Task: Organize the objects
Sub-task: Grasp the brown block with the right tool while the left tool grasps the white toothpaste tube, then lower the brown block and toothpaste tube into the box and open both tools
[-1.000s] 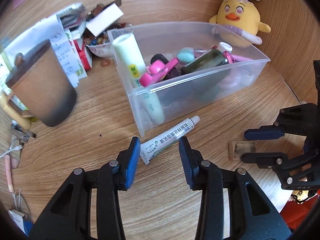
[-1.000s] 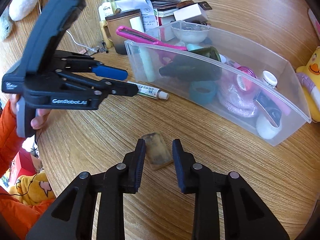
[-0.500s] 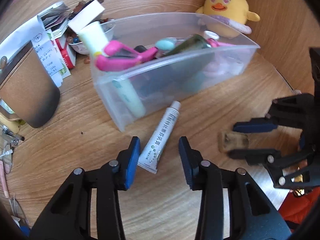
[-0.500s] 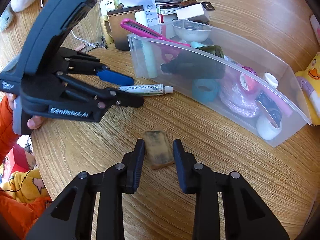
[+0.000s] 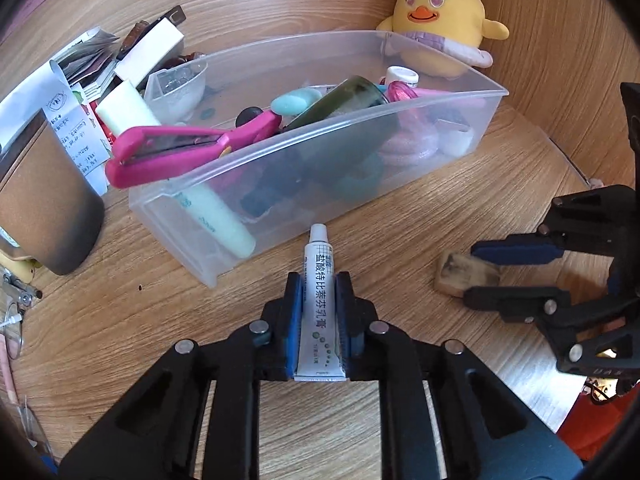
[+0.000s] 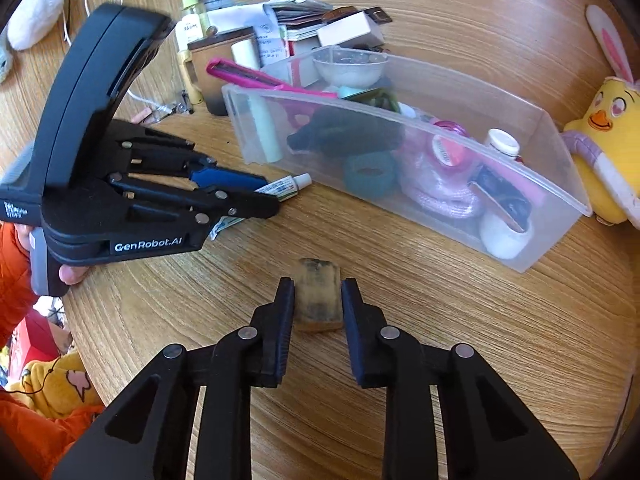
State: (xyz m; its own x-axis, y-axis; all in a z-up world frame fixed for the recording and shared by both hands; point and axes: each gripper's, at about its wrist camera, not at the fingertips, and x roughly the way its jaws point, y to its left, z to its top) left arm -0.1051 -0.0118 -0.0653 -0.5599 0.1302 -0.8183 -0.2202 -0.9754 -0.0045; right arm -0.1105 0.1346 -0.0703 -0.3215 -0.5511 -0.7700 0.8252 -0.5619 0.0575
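A white ointment tube (image 5: 319, 312) lies on the wooden table just in front of the clear plastic bin (image 5: 362, 119), cap toward the bin. My left gripper (image 5: 319, 280) is shut on it, both pads against its sides. In the right wrist view the same gripper (image 6: 270, 196) has the tube (image 6: 280, 190) sticking out past its tips. A worn tan eraser (image 6: 318, 296) rests flat on the table. My right gripper (image 6: 318, 284) straddles it, jaws closing, pads meeting its two long sides. The left wrist view shows that gripper (image 5: 470, 274) on the eraser (image 5: 452, 276).
The bin (image 6: 520, 236) holds pink scissors (image 5: 180, 148), a green tube, tape and several small items. A yellow plush chick (image 5: 440, 16) sits behind it. A brown mug (image 5: 44, 200) and a stack of papers and boxes (image 5: 100, 68) crowd the left. The table edge (image 6: 80, 320) curves nearby.
My left gripper has slid forward over the tube and closed on it. The right gripper's jaws have narrowed onto the eraser.
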